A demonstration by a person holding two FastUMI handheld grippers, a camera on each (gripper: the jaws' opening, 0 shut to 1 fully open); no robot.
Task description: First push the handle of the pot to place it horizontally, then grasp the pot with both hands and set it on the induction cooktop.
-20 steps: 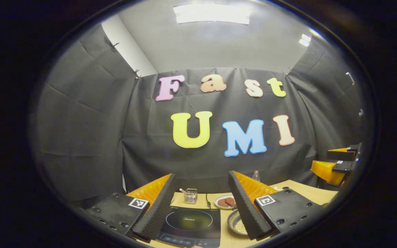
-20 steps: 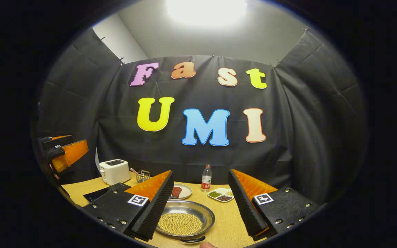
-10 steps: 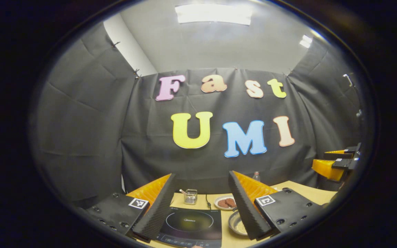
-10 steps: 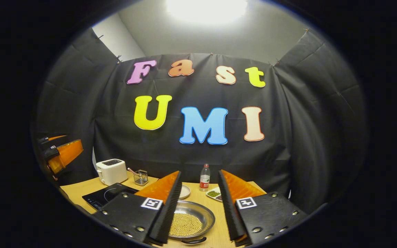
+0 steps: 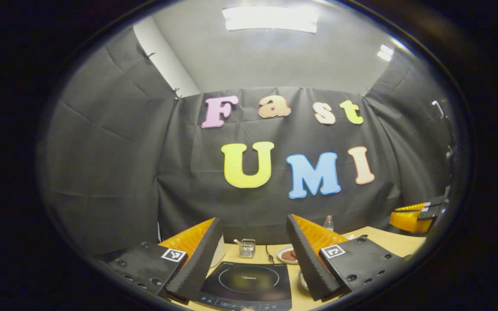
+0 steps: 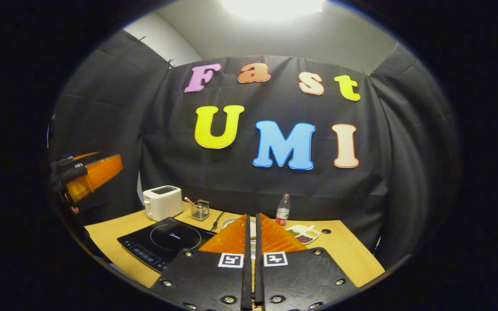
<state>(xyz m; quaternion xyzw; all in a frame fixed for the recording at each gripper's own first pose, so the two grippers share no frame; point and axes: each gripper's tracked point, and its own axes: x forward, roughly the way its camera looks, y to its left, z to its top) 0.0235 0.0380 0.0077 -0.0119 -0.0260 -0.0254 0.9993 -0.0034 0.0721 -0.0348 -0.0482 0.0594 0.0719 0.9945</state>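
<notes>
In the left gripper view my left gripper [image 5: 253,218] stands open above the black induction cooktop [image 5: 249,280], with nothing between its fingers. A sliver of the steel pot [image 5: 302,280] peeks out beside its right finger, to the right of the cooktop. In the right gripper view my right gripper [image 6: 252,215] is shut, its fingers almost touching, and I see nothing clamped between them. They hide the pot. The cooktop [image 6: 162,239] lies to their left on the wooden table [image 6: 344,255]. The left gripper [image 6: 91,175] hangs at the far left; the right gripper [image 5: 413,215] shows at the far right.
A white toaster [image 6: 161,202] and a wire utensil basket [image 6: 200,209] stand behind the cooktop. A plastic bottle [image 6: 282,210] and a divided dish of grains [image 6: 303,233] sit at the back right. A plate of brown food [image 5: 289,255] lies behind the pot.
My right gripper has gone from wide open to shut and swung so its fingers now cover the pot. The left gripper view has shifted slightly, with more cooktop and less pot in sight.
</notes>
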